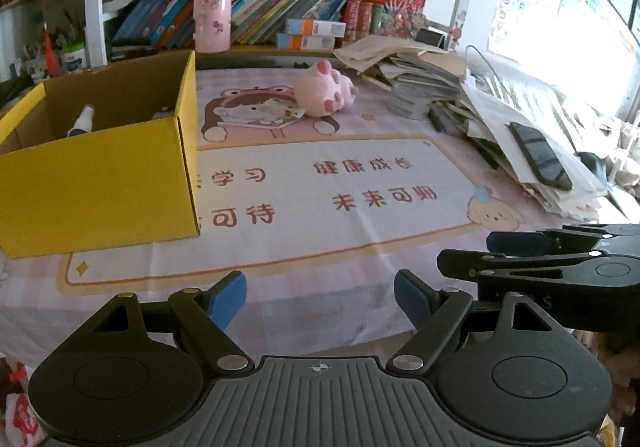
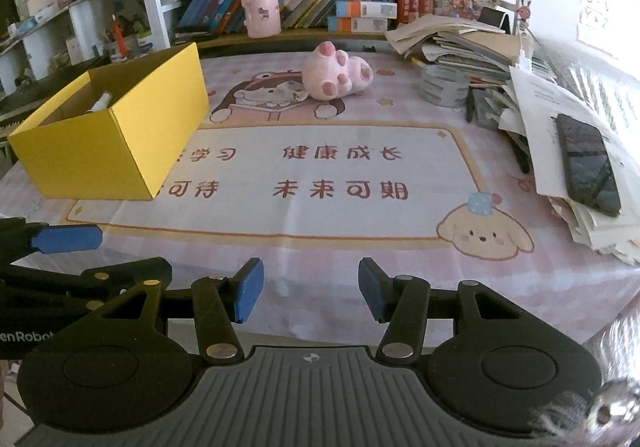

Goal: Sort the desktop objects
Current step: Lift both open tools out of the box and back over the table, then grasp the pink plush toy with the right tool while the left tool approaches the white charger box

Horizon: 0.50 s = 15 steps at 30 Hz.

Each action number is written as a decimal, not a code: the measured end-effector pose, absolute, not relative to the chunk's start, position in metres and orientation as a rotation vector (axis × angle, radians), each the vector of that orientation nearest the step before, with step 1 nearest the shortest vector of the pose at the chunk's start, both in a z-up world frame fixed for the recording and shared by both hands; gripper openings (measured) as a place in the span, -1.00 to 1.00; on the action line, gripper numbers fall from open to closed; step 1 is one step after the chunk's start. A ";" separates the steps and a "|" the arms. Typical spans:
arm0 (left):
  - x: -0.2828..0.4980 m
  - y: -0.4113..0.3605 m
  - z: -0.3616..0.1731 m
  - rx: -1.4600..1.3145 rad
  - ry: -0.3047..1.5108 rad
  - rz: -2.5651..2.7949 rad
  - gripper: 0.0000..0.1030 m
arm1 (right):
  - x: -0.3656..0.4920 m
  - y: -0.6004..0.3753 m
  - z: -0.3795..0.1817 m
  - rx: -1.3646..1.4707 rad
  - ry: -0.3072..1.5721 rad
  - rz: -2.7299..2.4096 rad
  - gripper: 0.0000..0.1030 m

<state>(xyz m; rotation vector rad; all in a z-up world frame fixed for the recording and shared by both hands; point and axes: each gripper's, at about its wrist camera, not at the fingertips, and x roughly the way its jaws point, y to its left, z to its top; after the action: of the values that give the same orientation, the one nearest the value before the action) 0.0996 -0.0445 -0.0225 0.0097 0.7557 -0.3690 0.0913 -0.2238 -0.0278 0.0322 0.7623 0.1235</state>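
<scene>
A box (image 2: 108, 127) sits left on the desk mat (image 2: 320, 175), plush toy (image 2: 336, 73) behind, papers (image 2: 560, 107) right.

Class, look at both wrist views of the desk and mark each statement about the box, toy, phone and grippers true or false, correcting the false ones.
1. The yellow box is open and a small white bottle lies inside. True.
2. The pink plush toy sits inside the box. False: it lies on the desk mat, beyond the box and apart from it.
3. A black phone rests on the stack of papers. True.
4. The right gripper is clamped on the toy. False: its jaws are apart, with nothing between them.
5. The left gripper holds nothing. True.
</scene>
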 end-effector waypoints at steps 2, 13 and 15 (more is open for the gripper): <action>0.107 -0.048 -0.024 0.005 0.758 -0.361 0.62 | 0.099 -0.227 -0.028 0.032 0.765 0.128 -0.03; 0.152 -0.076 -0.023 0.003 0.780 -0.315 0.62 | 0.158 -0.256 -0.029 0.059 0.779 0.182 -0.01; 0.160 -0.082 -0.021 0.003 0.783 -0.300 0.62 | 0.170 -0.263 -0.028 0.065 0.780 0.193 -0.01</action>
<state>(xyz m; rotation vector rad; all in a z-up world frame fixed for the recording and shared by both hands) 0.1604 -0.0823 -0.0213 0.0027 0.7831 -0.3005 0.1696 -0.2630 -0.0283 0.0647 0.7795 0.1926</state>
